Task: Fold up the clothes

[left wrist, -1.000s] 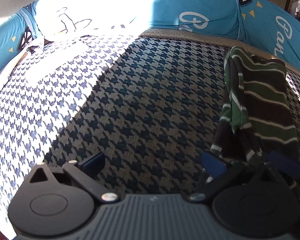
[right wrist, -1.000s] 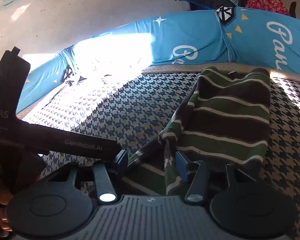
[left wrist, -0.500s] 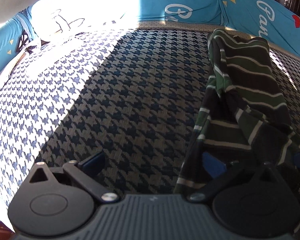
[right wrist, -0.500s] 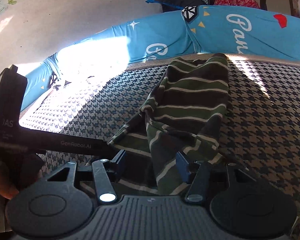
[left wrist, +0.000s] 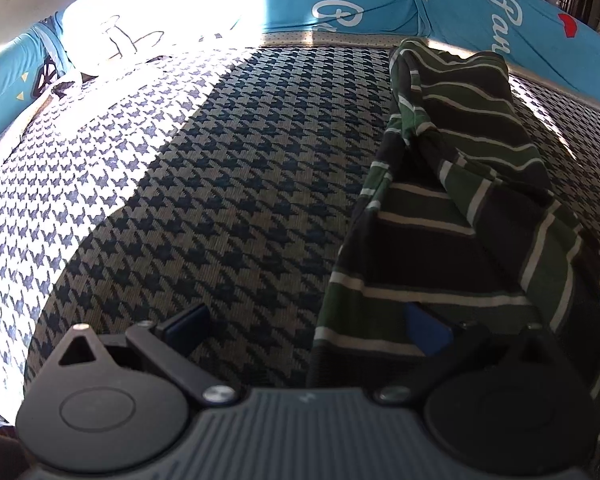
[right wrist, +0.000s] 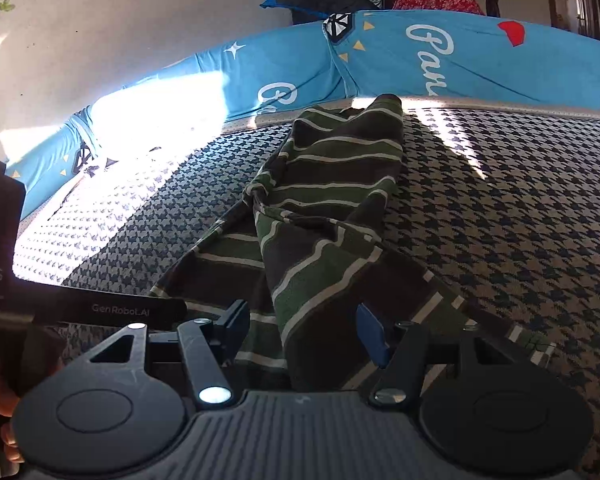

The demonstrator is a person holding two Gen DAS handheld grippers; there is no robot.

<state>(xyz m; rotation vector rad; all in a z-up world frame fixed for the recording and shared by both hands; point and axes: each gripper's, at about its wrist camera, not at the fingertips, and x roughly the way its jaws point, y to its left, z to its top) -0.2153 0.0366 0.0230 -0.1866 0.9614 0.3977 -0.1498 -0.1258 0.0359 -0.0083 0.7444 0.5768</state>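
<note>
On the houndstooth bed cover (left wrist: 228, 184), bordered at the back by blue printed bolsters (right wrist: 440, 60), a green-striped garment (right wrist: 332, 184) is laid out lengthwise, bunched and twisted along its near half, its far end resting near the bolsters. The right gripper (right wrist: 304, 334) is set over the near end of the garment; its jaws are opening, a fold of cloth is seen between them, and no pinch on it is made out. The left gripper (left wrist: 304, 320) is seen spread wide: one blue pad (left wrist: 188, 320) sits over bare cover, the other is at the garment's left edge, nothing clamped. Part of the left gripper body and a hand (right wrist: 4, 416) are seen at the left edge of the right wrist view. The step is judged to be a release and re-grasp to spread the near hem. For a clean result, the twist should be undone first, the two near corners taken separately, only one layer pinched per gripper, and the cloth pulled taut and flat before any fold is laid. Sun glare on the left of the cover hides detail there.
</note>
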